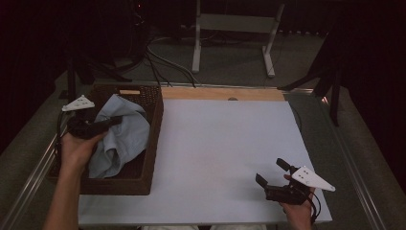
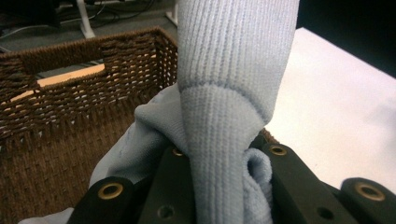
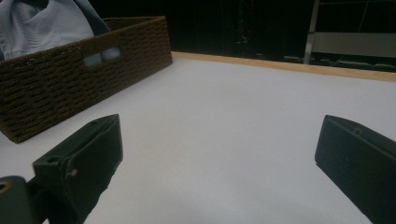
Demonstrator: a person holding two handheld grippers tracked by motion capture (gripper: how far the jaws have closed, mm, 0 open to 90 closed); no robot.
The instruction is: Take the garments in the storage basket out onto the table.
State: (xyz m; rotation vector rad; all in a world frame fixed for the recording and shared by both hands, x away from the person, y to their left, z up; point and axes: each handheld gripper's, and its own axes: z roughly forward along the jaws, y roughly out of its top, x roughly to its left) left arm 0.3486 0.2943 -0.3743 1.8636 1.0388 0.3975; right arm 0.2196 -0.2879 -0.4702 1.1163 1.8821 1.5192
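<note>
A light blue knit garment [image 1: 122, 139] lies bunched in a brown wicker basket [image 1: 155, 124] at the left of the white table [image 1: 220, 143]. My left gripper [image 1: 117, 120] reaches over the basket from the left, shut on a fold of the garment. In the left gripper view a ribbed strip of the garment [image 2: 233, 70] rises from between the jaws of the gripper [image 2: 226, 151], in front of the basket wall [image 2: 70, 121]. My right gripper [image 1: 271, 171] rests open near the table's front right corner. Its jaws [image 3: 219, 135] stand wide apart with only bare tabletop between them, facing the basket [image 3: 70, 79] and garment [image 3: 42, 23].
A wooden strip [image 1: 220, 93] runs along the table's far edge. Beyond it, on the floor, stand a white metal frame [image 1: 234, 28] and cables [image 1: 163, 62]. Dark stand legs [image 1: 330, 81] sit at the far right. White tabletop stretches between the basket and the right gripper.
</note>
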